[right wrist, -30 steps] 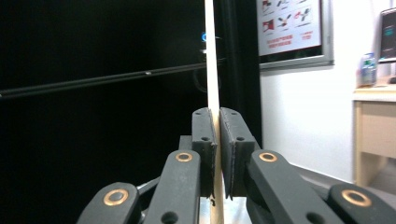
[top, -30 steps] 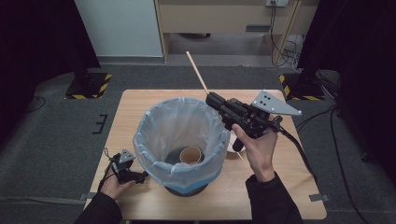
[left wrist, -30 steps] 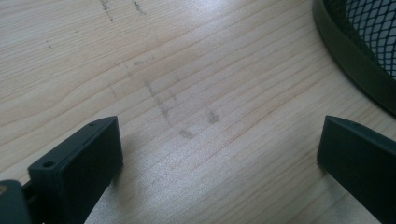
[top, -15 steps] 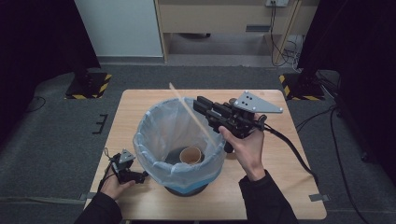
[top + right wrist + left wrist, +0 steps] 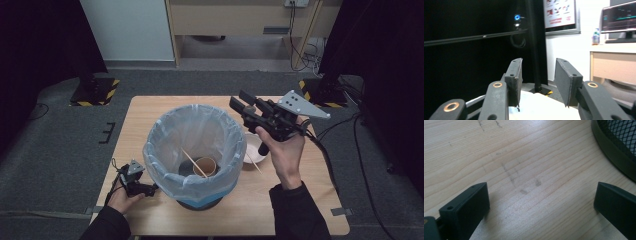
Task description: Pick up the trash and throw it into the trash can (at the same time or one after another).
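Above the far right rim of the lined bin [image 5: 192, 150], the right gripper [image 5: 239, 100] hangs with its jaws apart and empty. One wooden stick [image 5: 193, 162] lies inside the bin against a paper cup [image 5: 206, 166]; a second stick [image 5: 252, 162] rests on the table [image 5: 310, 200] beside a white bowl [image 5: 252, 145], just right of the bin. The left gripper [image 5: 541, 202], jaws wide apart, rests low by the bin's near left base. Likely risks: a descending hand may knock the bowl, or, though its thinness is hard to judge, the flat stick may slip the jaws.
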### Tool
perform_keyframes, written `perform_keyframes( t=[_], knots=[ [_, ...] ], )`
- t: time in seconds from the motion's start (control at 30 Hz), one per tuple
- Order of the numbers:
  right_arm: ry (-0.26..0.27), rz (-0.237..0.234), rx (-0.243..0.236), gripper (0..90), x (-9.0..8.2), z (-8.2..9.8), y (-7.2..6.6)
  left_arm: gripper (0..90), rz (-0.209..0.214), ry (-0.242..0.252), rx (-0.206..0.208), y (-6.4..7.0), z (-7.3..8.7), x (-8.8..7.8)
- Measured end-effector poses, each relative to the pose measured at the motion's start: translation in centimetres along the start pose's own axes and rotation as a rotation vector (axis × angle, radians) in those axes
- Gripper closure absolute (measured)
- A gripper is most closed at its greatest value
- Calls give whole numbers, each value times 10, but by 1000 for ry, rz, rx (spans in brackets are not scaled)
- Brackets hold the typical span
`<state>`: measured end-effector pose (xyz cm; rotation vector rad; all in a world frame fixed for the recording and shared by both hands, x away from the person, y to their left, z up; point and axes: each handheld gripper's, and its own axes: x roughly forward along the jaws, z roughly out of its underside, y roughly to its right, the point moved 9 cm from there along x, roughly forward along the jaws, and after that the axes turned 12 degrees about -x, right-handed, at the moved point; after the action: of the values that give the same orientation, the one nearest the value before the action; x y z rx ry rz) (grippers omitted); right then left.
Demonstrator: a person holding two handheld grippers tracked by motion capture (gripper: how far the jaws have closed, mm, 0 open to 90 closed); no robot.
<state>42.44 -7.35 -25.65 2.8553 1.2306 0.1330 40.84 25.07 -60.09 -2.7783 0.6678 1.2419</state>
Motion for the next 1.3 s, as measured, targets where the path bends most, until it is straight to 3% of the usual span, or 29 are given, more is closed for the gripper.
perform_keyframes(
  t=[0.03, 0.13, 0.23, 0.27, 0.37, 0.4, 0.43, 0.47, 0.5, 0.6, 0.67, 1.07, 1.3],
  knots=[
    [-18, 45, -18, 548, -6, 4, 12, 0, 0, 0, 0, 0, 0, 0],
    [-19, 62, 1, 513, -12, 8, 22, 0, 0, 0, 0, 0, 0, 0],
    [-47, 120, 8, 439, -22, 25, 44, 0, 0, 0, 0, 0, 0, 0],
    [-47, 120, 8, 439, -22, 25, 44, 0, 0, 0, 0, 0, 0, 0],
    [-90, 166, 20, 413, -30, 49, 65, 0, 0, 0, 0, 0, 0, 0],
    [-90, 166, 20, 413, -30, 49, 65, 0, 0, 0, 0, 0, 0, 0],
    [-112, 178, 30, 408, -34, 63, 73, 0, 0, 0, 0, 0, 0, 0],
    [-112, 178, 30, 408, -34, 63, 73, 0, 0, 0, 0, 0, 0, 0],
    [-139, 191, 42, 406, -37, 79, 79, 0, 0, 0, 0, 0, 0, 0],
    [-160, 202, 57, 408, -39, 94, 85, 0, 0, 0, 1, 0, 0, 0],
    [-210, 221, 57, 414, -43, 115, 93, 0, 0, 0, 0, 0, 0, 0],
    [-381, 250, 46, 438, -41, 174, 104, 0, 0, 0, 0, 0, 0, 0],
    [-461, 211, 62, 520, -34, 209, 98, 0, 0, 0, 0, 0, 0, 0]
  ],
)
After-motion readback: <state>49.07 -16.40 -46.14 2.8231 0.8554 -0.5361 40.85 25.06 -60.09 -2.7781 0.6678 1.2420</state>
